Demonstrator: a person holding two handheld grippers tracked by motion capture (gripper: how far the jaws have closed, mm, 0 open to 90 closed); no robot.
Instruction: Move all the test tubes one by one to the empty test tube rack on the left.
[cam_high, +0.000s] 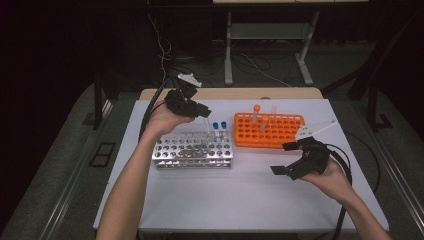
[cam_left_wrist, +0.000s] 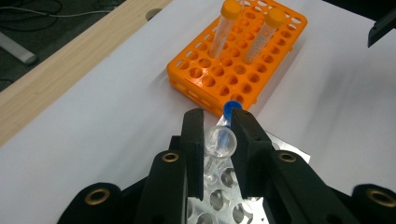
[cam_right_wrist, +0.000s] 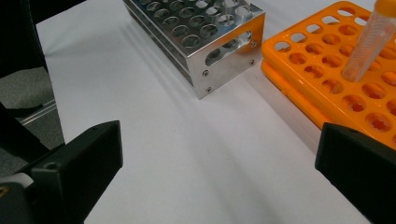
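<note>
Left hand-held gripper (cam_left_wrist: 218, 122) clamped on a clear, uncapped plastic tube (cam_left_wrist: 219, 144), held over the far right corner of the metal rack (cam_high: 192, 150). Tube upright between the jaws, round open mouth up, lower end hanging just above the drilled holes; cannot tell whether the tip has entered one. Right hand-held gripper (cam_high: 285, 159) spread wide and empty, hovering over bare counter (cam_high: 240, 200) in front of the orange rack (cam_high: 269, 130), well apart from both racks.

Step in hand, by the look of it: seating the clear tube in the metal rack. Next move likely calls for lining the tip up with one hole, lowering straight, then easing the jaws apart without tipping the tube.

Metal rack: shiny, boxy, bolted corners, rows of round holes, two blue-capped tubes (cam_high: 219, 125) standing at its far edge. Orange rack: matte plastic, flat grid of holes, holding two tall clear tubes with orange caps (cam_left_wrist: 250, 32). Counter: smooth white sheet over a pale wooden edge.
</note>
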